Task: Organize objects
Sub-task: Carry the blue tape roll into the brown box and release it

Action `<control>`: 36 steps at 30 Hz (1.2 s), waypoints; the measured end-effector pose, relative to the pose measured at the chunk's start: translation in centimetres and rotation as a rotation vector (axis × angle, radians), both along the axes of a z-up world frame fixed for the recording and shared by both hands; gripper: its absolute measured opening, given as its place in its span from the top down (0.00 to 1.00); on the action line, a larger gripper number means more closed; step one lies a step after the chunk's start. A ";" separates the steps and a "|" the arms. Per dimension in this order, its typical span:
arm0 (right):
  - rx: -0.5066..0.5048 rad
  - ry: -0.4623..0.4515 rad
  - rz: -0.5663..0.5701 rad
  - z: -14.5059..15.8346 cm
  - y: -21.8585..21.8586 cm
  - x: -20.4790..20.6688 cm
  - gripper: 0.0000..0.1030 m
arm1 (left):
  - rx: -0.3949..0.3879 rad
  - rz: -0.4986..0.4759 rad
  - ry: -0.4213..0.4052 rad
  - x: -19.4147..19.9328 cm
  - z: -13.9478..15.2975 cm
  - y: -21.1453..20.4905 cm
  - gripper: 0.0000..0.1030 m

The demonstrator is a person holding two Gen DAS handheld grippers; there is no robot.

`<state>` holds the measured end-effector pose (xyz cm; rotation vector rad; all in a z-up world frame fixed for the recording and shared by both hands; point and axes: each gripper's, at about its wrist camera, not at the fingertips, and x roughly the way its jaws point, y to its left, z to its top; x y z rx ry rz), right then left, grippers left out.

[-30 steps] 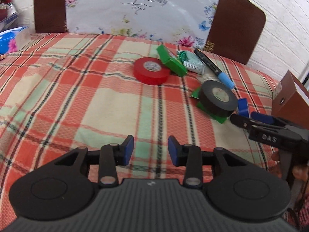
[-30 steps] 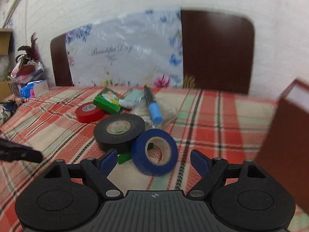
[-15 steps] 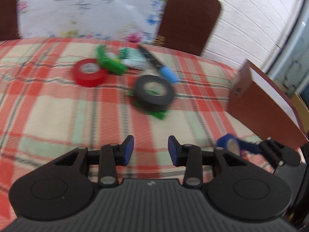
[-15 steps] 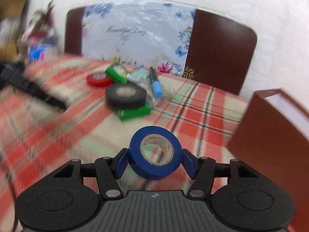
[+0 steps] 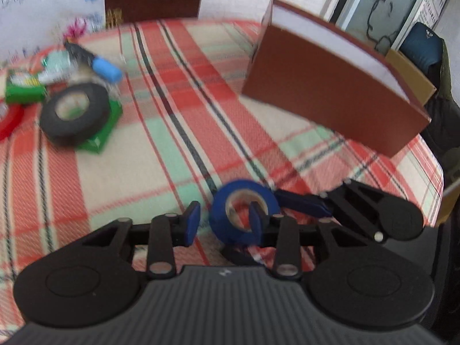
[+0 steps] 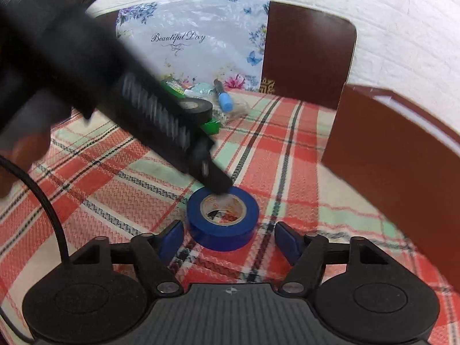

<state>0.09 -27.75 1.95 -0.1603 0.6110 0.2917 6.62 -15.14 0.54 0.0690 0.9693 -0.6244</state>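
Lying between open right fingers (image 6: 281, 241): blue tape (image 6: 222, 218).

Your left gripper (image 6: 214, 184) blocks most of the black tape roll (image 6: 195, 107) in the right wrist view. The red tape roll (image 5: 7, 120) is cut off at the left edge, and the far clutter is blurred.

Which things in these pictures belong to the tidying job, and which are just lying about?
Part of the job:
- blue tape roll, between the fingers of the open right gripper
- left gripper, at the same roll
- black tape roll
- red tape roll
- blue-capped marker
- green box
- brown box

Just there:
- plaid tablecloth
- chair
- floral sheet
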 end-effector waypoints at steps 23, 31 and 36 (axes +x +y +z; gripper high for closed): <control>0.010 -0.336 -0.324 7.1 -10.9 8.3 0.46 | -0.041 -0.164 -0.291 6.7 9.2 -16.1 0.77; 0.030 -0.315 -0.369 5.9 -12.3 11.3 0.41 | -0.041 -0.155 -0.266 6.8 7.8 -16.3 0.75; 0.023 -0.375 -0.368 6.0 -11.0 10.4 0.38 | -0.107 -0.115 -0.339 4.9 9.9 -11.4 0.72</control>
